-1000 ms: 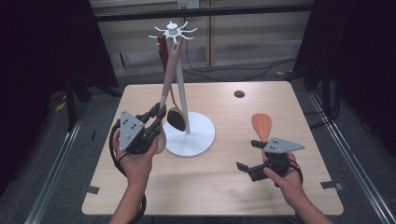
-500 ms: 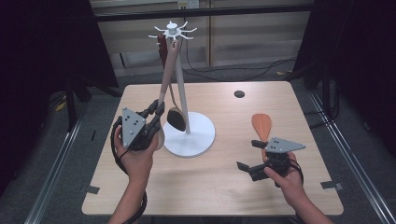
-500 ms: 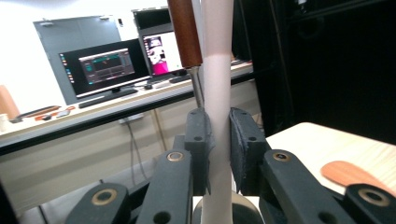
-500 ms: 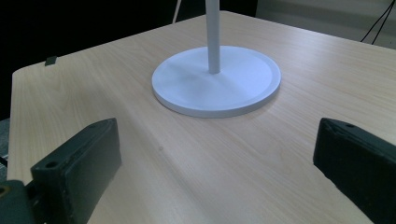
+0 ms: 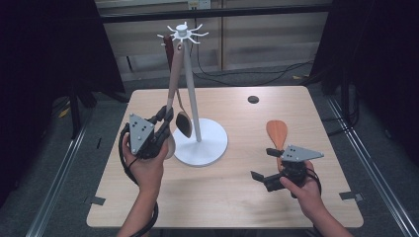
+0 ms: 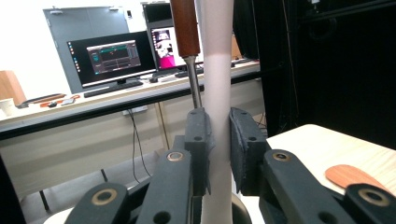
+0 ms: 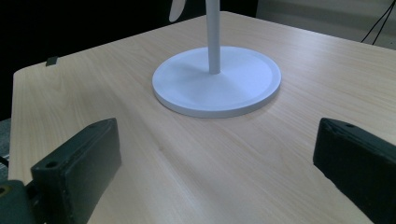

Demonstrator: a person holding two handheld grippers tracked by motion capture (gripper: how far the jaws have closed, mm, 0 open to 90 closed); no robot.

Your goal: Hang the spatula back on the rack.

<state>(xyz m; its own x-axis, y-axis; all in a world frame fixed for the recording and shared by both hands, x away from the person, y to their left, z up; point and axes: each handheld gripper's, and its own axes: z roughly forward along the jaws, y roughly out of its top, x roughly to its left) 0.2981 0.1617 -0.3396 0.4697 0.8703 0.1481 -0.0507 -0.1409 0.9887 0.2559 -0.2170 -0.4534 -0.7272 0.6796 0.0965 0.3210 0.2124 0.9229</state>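
gripping a pale spatula handle, the left gripper holds it at 9 o'clock of the rack, top against the hooks. slipping would topple it. right gripper jaws wide, idle.

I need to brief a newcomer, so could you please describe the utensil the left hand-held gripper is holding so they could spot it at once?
Start at the tall white hook stand on the wooden table. Leaning against its top is a long pale utensil, clamped in the left hand-held gripper. Unlike the dark ladle hanging beside it, it is whitish.
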